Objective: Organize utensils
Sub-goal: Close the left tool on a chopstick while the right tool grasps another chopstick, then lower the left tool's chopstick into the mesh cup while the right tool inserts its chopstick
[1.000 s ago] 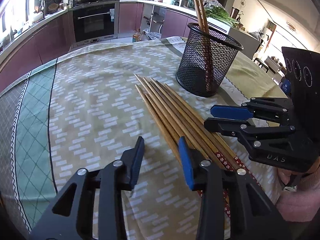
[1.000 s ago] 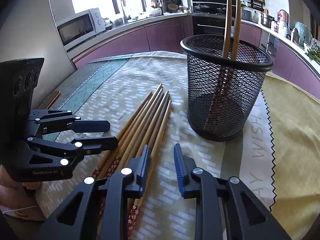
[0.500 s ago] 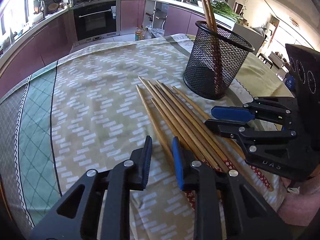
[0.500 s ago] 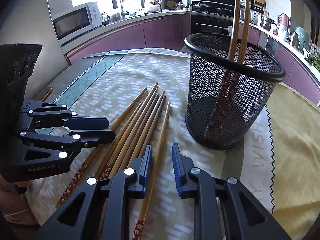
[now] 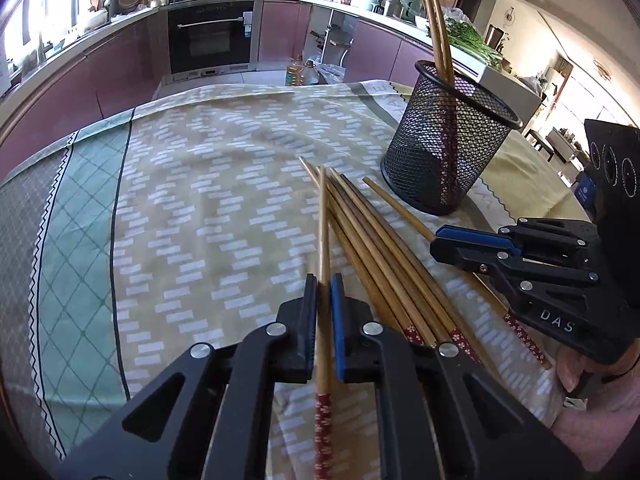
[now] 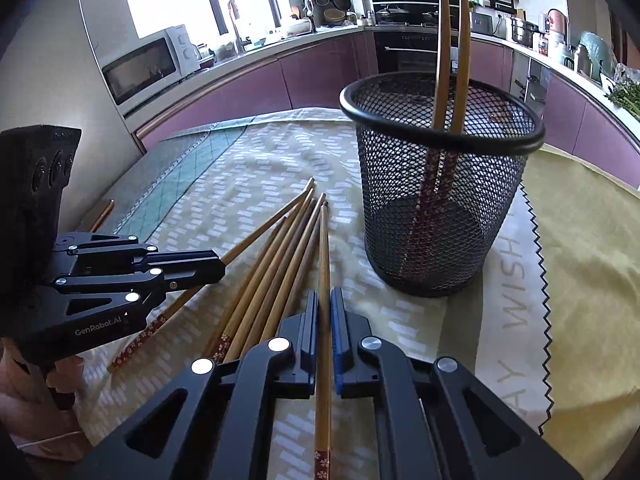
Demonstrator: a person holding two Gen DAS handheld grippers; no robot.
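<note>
Left gripper (image 5: 324, 280) and right gripper (image 6: 325, 294), jaws just closed, each clamp one chopstick from the tabletop (image 5: 208, 200) pile (image 5: 384, 260) beside the mesh holder (image 6: 440, 208).

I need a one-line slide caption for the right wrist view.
Right gripper shut on one wooden chopstick beside the black mesh holder.

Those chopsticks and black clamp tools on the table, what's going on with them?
A person is tidying chopsticks into a black mesh cup, holding a clamp tool in each hand. The left gripper has just closed its jaws on one chopstick, and the right gripper has just closed on another chopstick. Two chopsticks stand in the cup already. The rest of the pile lies on the tablecloth beside it.
</note>
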